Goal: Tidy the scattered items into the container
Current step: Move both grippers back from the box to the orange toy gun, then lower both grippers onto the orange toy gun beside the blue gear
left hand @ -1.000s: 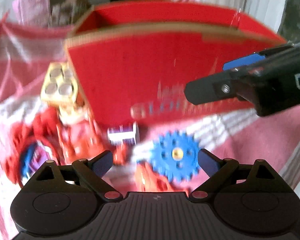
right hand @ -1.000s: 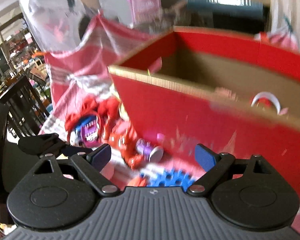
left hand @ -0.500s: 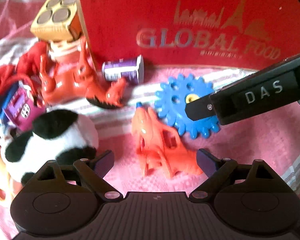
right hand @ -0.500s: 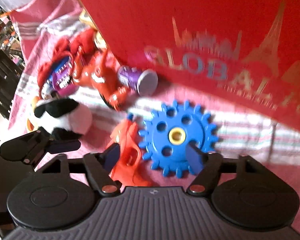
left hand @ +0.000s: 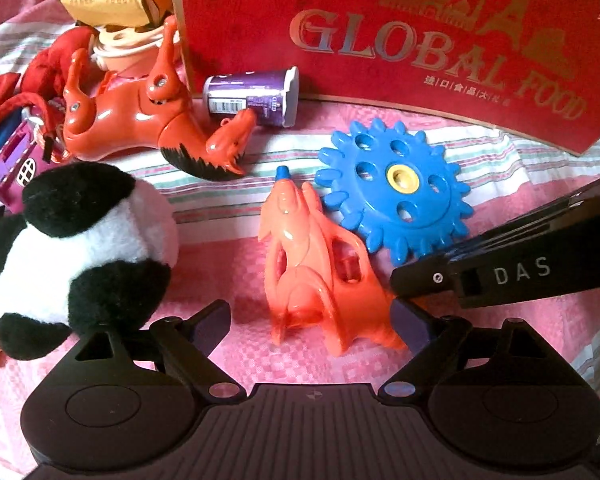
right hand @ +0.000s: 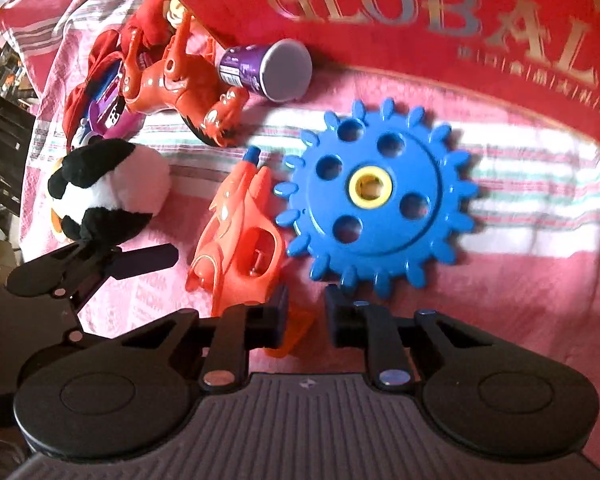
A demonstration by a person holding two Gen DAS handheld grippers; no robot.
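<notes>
My left tool [left hand: 311, 318] stands spread wide around the grip end of a glossy orange plastic water pistol [left hand: 316, 272] lying flat on the pink checked cloth [left hand: 540, 184], its long axis running away from me with the blue nozzle pointing toward the red cardboard box [left hand: 380, 20]. Beside it lies a flat blue toothed gear [right hand: 376, 200] with a yellow hub, and a fluffy black-and-white plush [left hand: 80, 240] sits nearby. My right tool [right hand: 306, 312] has just been closing to a narrow gap that holds nothing; both sit lower than a second ago.
</notes>
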